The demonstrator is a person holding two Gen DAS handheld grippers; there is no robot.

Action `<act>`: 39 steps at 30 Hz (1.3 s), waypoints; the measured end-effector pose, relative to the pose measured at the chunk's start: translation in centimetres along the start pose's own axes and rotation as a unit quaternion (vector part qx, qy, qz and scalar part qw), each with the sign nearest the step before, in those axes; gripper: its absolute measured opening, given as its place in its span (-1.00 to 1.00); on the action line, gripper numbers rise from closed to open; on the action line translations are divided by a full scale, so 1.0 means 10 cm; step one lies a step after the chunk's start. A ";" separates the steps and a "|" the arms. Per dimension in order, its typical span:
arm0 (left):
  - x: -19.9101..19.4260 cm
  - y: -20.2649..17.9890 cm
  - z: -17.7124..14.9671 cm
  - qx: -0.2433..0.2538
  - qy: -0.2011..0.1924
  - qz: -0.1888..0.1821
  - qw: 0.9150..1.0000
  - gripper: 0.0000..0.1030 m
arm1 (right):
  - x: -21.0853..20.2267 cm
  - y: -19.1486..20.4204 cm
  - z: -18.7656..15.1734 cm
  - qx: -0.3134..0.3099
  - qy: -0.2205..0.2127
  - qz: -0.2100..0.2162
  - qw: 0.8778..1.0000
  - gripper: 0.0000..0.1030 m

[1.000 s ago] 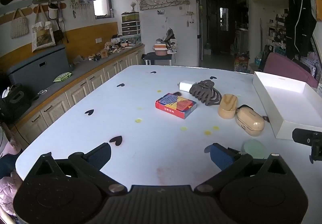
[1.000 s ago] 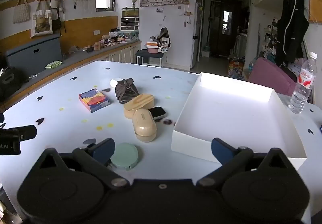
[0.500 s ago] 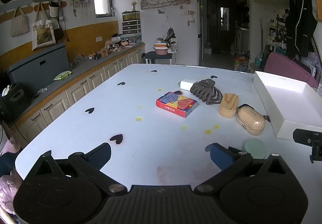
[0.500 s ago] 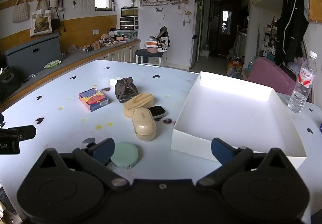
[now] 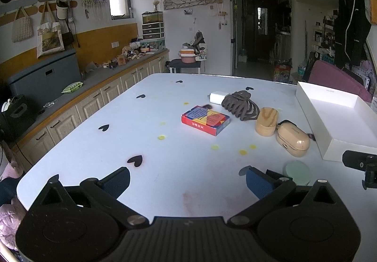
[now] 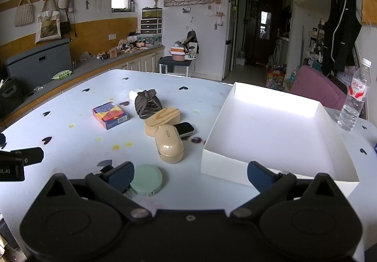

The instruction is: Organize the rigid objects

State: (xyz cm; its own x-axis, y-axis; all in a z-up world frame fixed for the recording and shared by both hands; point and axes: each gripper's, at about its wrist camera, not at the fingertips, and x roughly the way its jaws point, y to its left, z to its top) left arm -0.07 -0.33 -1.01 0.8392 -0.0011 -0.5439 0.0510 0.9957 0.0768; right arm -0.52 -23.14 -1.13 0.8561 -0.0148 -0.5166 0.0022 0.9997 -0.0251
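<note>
— What moved over that second?

— Hardly anything. The left gripper crept slightly forward over the white heart-dotted table; the red-and-blue card box sat a touch nearer in its view, toward 12 o'clock.

— And the right one?

— The right gripper drifted a little; the round mint-green compact ended just beside its left fingertip, at 10 o'clock.

Lived-in home, counter cabinets, hanging tote bags

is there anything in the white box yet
No, in the right wrist view the white box shows only its bare floor, while the green round case and the beige case lie on the table beside it.
</note>
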 end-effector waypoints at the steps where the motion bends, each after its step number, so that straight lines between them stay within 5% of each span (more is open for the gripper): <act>1: 0.01 0.00 0.00 0.000 0.001 -0.002 1.000 1.00 | 0.00 0.00 0.00 0.000 0.000 0.000 1.000 1.00; 39: 0.03 -0.01 -0.01 0.001 0.003 -0.004 1.000 1.00 | 0.06 0.01 -0.04 -0.001 0.005 0.000 1.000 1.00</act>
State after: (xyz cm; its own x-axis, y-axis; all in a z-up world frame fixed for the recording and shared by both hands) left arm 0.10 -0.42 -1.23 0.8349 -0.0086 -0.5503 0.0594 0.9955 0.0745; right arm -0.26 -23.04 -1.81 0.8510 -0.0140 -0.5249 0.0006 0.9997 -0.0257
